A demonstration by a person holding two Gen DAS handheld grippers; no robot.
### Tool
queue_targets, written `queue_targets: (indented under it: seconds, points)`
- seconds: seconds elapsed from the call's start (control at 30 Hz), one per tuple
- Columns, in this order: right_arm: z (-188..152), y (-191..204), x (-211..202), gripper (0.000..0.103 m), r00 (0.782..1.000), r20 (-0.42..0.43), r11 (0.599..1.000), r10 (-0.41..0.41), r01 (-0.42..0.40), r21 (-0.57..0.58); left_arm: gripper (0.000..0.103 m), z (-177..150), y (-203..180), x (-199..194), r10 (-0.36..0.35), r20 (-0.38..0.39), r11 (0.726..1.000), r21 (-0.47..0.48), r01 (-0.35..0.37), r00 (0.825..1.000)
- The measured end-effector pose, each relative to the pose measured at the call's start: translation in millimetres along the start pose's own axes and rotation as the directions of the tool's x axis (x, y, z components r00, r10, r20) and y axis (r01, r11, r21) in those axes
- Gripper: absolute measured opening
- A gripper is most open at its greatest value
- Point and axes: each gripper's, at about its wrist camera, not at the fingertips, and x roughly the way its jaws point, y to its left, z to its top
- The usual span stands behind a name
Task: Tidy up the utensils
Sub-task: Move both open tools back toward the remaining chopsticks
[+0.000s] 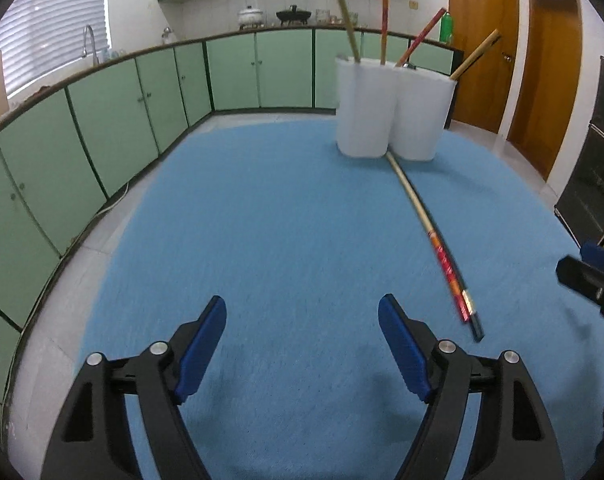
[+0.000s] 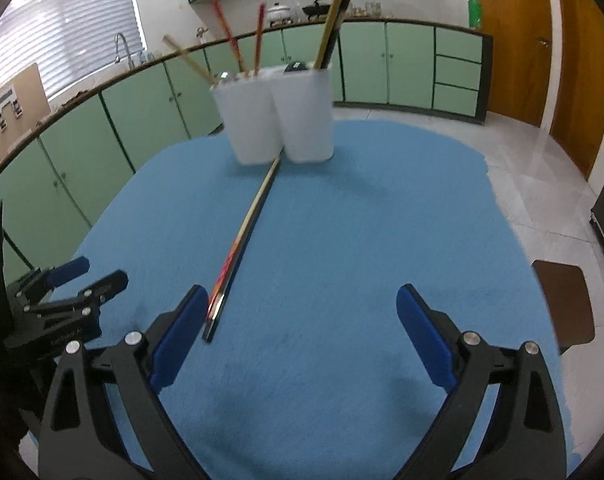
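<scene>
A white two-cup holder [image 1: 390,116] [image 2: 278,120] stands at the far side of the blue mat [image 1: 282,220] [image 2: 362,240], with several chopsticks upright in it. A long chopstick with a red patterned end [image 1: 442,252] [image 2: 238,248], perhaps two lying tight together, lies on the mat and runs from the holder's base toward me. My left gripper [image 1: 302,300] [image 2: 68,292] is open over bare mat, with the chopstick's near end to the right of its right finger. My right gripper [image 2: 302,292] [image 1: 590,280] is open too. The chopstick's near end lies just inside its left finger [image 2: 182,328], apart from the pad.
Green cabinets [image 1: 102,120] curve around the left and back, with a sink tap [image 1: 88,42] and pots on the counter. Brown doors [image 1: 542,72] are at the right. A brown stool [image 2: 562,304] stands beside the mat's right edge. Tiled floor surrounds the table.
</scene>
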Motion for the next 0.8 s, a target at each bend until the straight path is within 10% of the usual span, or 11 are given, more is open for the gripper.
queue_targets:
  seconds: [0.8]
  points:
    - [-24,56,34,0.032,0.993,-0.112,0.999,0.026,-0.03,-0.037,0.079,-8,17,13,0.035,-0.056,0.999,-0.039,-0.037,0.998]
